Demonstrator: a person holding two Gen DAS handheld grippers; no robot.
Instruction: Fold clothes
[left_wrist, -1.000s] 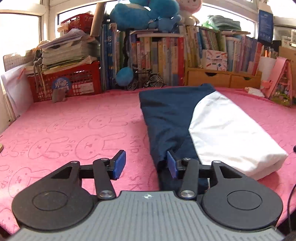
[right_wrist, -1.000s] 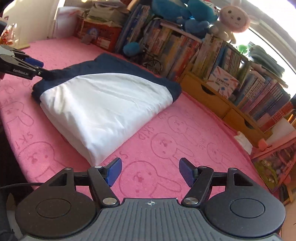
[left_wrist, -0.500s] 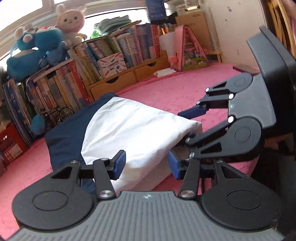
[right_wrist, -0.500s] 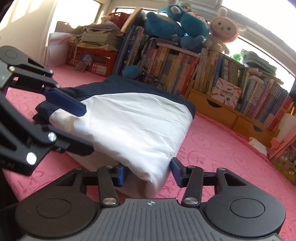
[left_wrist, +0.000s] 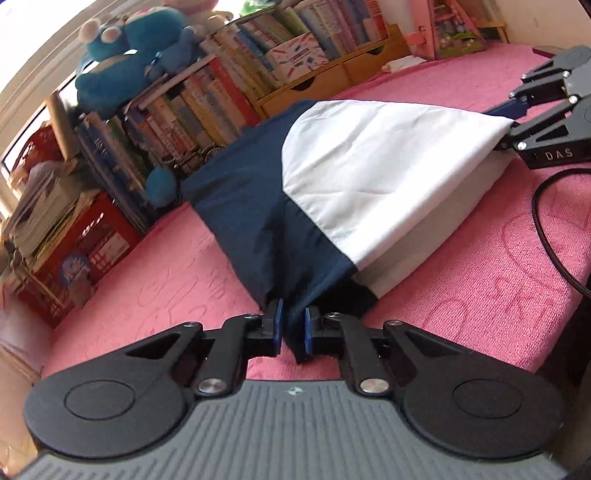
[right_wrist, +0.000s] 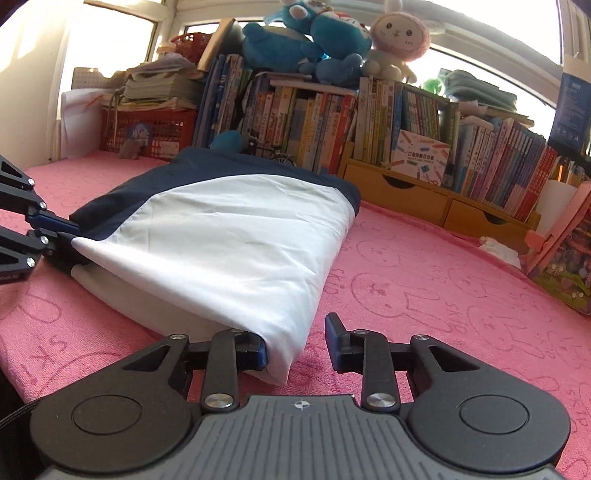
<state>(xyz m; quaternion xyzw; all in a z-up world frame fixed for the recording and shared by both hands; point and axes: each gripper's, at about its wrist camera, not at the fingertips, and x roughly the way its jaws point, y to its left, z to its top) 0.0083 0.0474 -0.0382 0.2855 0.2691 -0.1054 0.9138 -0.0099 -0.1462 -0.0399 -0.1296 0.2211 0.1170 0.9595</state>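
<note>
Folded navy-and-white garment (left_wrist: 332, 192) lay on the pink bench cover (left_wrist: 166, 280), before the bookshelf. Left claw (left_wrist: 291, 328) had just closed, clamped on the navy corner. Right claw (right_wrist: 297, 350) had been closing, jaws apart, white corner between them, one pad touching. Soft, light, floppy cloth, probably; best gripped at the corners.

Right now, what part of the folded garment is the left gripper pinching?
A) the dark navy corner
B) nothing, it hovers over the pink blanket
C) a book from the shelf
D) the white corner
A: in the left wrist view the left gripper has its blue pads closed tight on the navy corner of the garment, while the white part lies farther off, toward the right gripper.
</note>
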